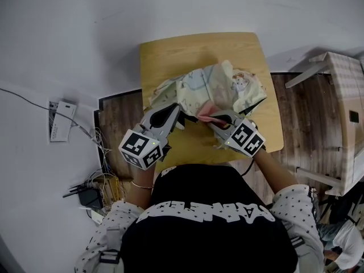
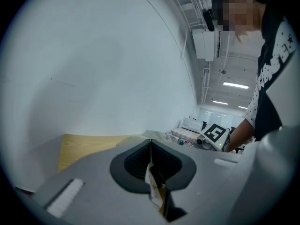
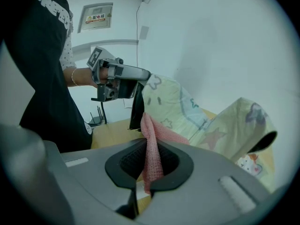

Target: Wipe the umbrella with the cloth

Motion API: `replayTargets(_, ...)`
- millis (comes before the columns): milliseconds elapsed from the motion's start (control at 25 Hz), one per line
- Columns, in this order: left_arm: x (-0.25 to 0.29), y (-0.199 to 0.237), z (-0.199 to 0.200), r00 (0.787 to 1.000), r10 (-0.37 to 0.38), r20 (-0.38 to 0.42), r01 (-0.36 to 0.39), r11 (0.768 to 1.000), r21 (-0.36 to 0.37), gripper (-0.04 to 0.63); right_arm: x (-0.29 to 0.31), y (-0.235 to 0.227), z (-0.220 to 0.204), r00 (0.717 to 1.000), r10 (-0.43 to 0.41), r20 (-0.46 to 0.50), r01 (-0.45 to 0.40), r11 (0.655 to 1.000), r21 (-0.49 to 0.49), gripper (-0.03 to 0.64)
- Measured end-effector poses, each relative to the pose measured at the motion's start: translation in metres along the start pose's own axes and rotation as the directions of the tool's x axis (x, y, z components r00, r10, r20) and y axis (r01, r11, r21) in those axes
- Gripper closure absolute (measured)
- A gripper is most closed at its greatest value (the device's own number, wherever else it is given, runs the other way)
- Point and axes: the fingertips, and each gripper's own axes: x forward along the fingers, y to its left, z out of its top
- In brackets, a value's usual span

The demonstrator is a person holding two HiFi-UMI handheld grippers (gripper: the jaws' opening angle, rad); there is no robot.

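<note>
we see the umbrella [image 1: 219,84] lying crumpled in the middle of the frame in the head view, on a small wooden table [image 1: 170,53]. it is pale yellow-green fabric with cartoon prints, and it covers the lower right part of the table top.

the left gripper [image 1: 175,111] is at the lower left edge of the umbrella. in the left gripper view its jaws are pressed together [image 2: 151,165] with a thin fold of the pale umbrella fabric [image 2: 153,184] pinched between them. in the right gripper view this gripper [image 3: 123,81] is in the upper left and holds the umbrella's [image 3: 187,109] edge lifted above the table.

the right gripper [image 1: 220,118] is just beside it, at the lower middle of the umbrella. its jaws [image 3: 150,161] are closed on a pink cloth [image 3: 151,146], which stands up between the pads and lies against the umbrella fabric. in the head view the cloth [image 1: 207,114] shows as a pink strip between the two grippers, touching the umbrella.
</note>
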Motion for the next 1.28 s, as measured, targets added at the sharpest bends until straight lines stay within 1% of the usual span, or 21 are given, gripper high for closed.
replayTargets(160, 0.004, -0.002, 0.002, 1.0, -0.006, 0.008, 0.006, 1.0, -0.001, 0.591, -0.018, -0.003, 0.018, 0.999, -0.001, 0.042, 0.002, 1.0, -0.021, 0.586)
replayTargets(280, 0.004, -0.003, 0.002, 1.0, -0.005, 0.008, 0.005, 1.0, -0.003, 0.591, -0.035, -0.007, 0.046, 0.996, 0.002, 0.091, 0.005, 0.997, -0.074, 0.586)
replayTargets(360, 0.004, -0.004, 0.002, 1.0, -0.003, 0.01, 0.003, 1.0, -0.005, 0.591, -0.047, -0.015, 0.07, 0.991, -0.013, 0.13, 0.029, 0.992, -0.119, 0.586)
replayTargets(440, 0.003, -0.004, 0.001, 1.0, -0.001, 0.011, 0.001, 1.0, -0.008, 0.591, -0.059, -0.024, 0.098, 0.984, -0.04, 0.175, 0.071, 0.982, -0.174, 0.586)
replayTargets(520, 0.001, -0.004, 0.0, 1.0, 0.0, 0.011, 0.0, 1.0, -0.012, 0.591, -0.066, -0.035, 0.126, 0.973, -0.077, 0.216, 0.131, 0.96, -0.248, 0.586)
replayTargets(560, 0.0, -0.004, 0.0, 1.0, 0.0, 0.013, 0.0, 1.0, -0.014, 0.591, -0.068, -0.041, 0.138, 0.969, -0.1, 0.226, 0.165, 0.942, -0.292, 0.586)
replayTargets(640, 0.0, -0.004, 0.001, 1.0, 0.0, 0.019, 0.0, 1.0, -0.023, 0.591, -0.065, -0.057, 0.149, 0.965, -0.158, 0.208, 0.231, 0.89, -0.394, 0.586)
replayTargets(720, 0.0, -0.005, 0.001, 1.0, 0.003, 0.024, -0.003, 1.0, -0.03, 0.591, -0.056, -0.077, 0.145, 0.963, -0.214, 0.165, 0.267, 0.84, -0.472, 0.586)
replayTargets(800, 0.001, -0.006, 0.002, 1.0, 0.007, 0.024, -0.006, 1.0, -0.03, 0.591, -0.043, -0.093, 0.132, 0.963, -0.245, 0.109, 0.266, 0.819, -0.508, 0.586)
replayTargets(880, 0.0, -0.005, 0.002, 1.0, 0.007, 0.023, -0.006, 1.0, -0.03, 0.591, -0.029, -0.104, 0.115, 0.963, -0.264, 0.047, 0.248, 0.809, -0.533, 0.586)
replayTargets(920, 0.0, -0.005, 0.003, 1.0, 0.005, 0.024, -0.004, 1.0, -0.03, 0.591, -0.024, -0.107, 0.107, 0.963, -0.269, 0.02, 0.237, 0.808, -0.539, 0.586)
replayTargets(1000, -0.001, -0.003, 0.004, 1.0, 0.001, 0.026, 0.0, 1.0, -0.03, 0.591, -0.018, -0.109, 0.093, 0.963, -0.269, -0.017, 0.219, 0.818, -0.532, 0.586)
replayTargets(1280, 0.007, -0.01, 0.007, 0.999, -0.035, 0.027, 0.036, 0.999, -0.036, 0.592, -0.016, -0.105, 0.056, 0.964, -0.25, -0.092, 0.175, 0.854, -0.491, 0.586)
